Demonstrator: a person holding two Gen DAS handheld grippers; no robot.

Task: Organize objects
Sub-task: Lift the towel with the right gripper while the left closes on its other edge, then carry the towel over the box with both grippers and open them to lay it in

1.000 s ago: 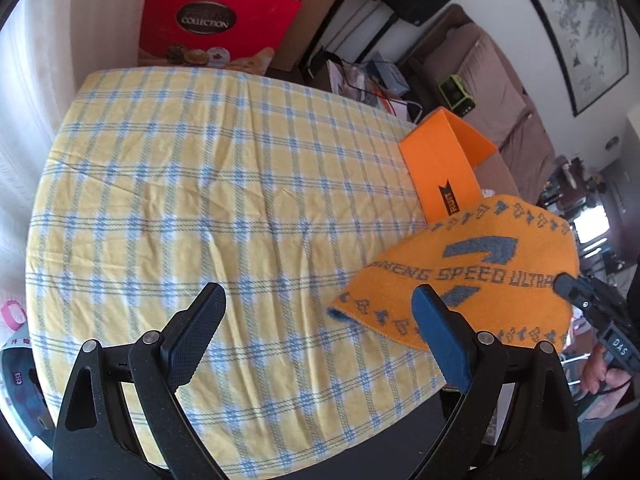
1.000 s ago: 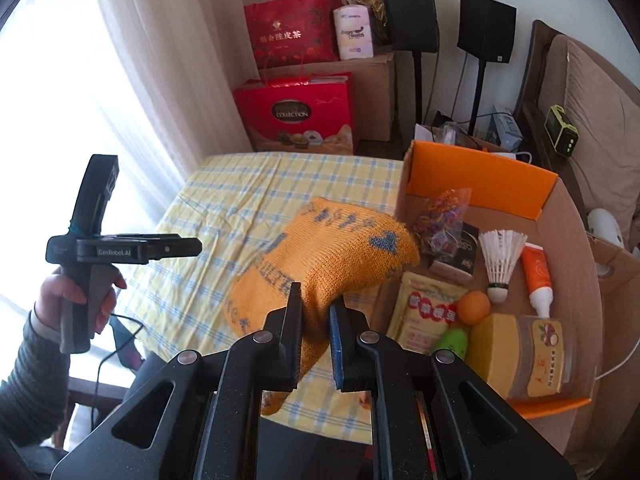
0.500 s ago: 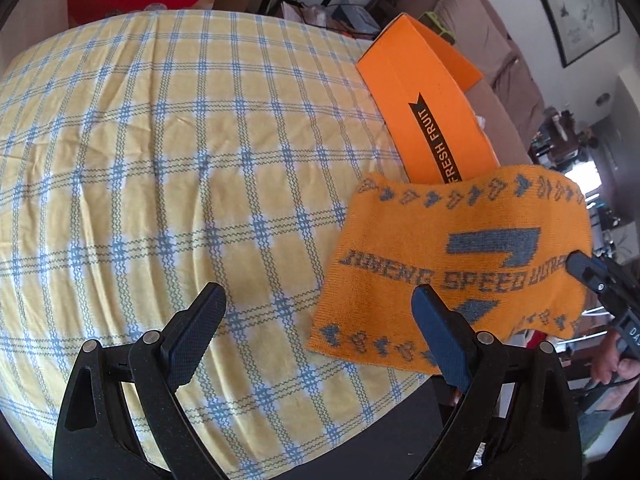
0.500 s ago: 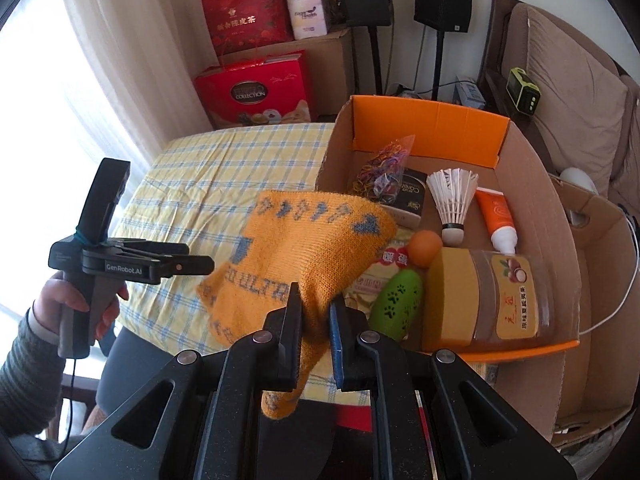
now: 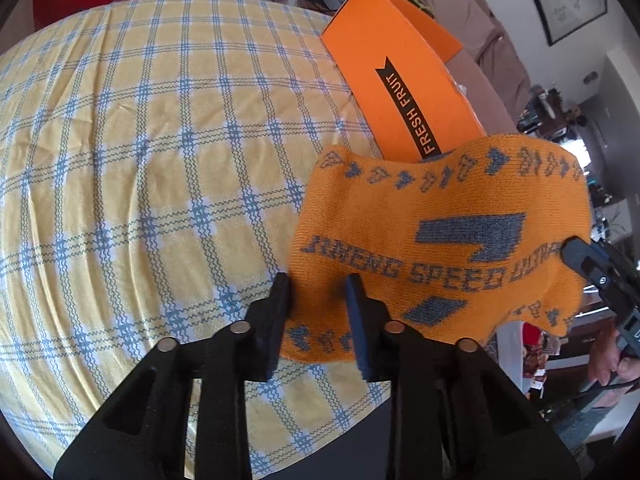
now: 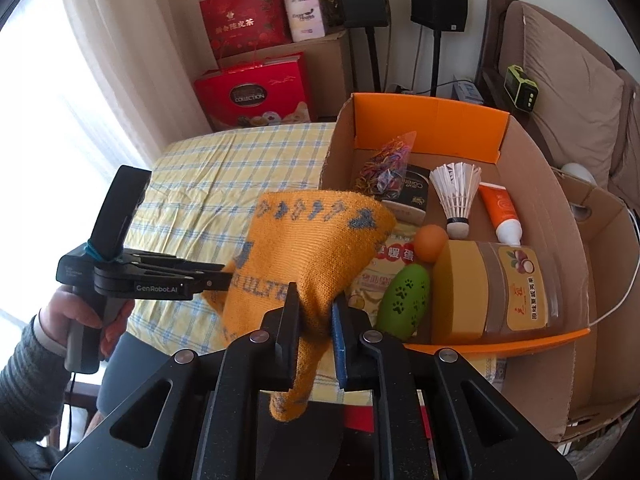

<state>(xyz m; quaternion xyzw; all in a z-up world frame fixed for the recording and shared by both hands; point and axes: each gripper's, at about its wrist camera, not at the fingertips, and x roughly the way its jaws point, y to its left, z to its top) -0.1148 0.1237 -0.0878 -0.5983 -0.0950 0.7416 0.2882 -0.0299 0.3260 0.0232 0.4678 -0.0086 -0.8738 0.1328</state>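
Now orange knit sock (image 5: 440,240) (grey lettering, arrow trim) stretched taut; right gripper (image 6: 314,316) clamps it; left gripper (image 5: 318,304) closing on edge.

Home living room: sofa (image 6: 568,80) upper right, speakers (image 6: 438,0) on stands at top, curtain (image 6: 132,60) upper left, gift boxes (image 6: 254,94) stacked behind.

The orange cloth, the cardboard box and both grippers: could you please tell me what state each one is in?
Orange cloth: lifted off the tablecloth, stretched between both grippers.
Left gripper: jaws closing, cloth edge between them.
Right gripper: shut on the cloth's other end.
Cardboard box: open on top, holding several items.
Shuttlecock: standing upright in the box.
Jar: lying on its side, lid on.
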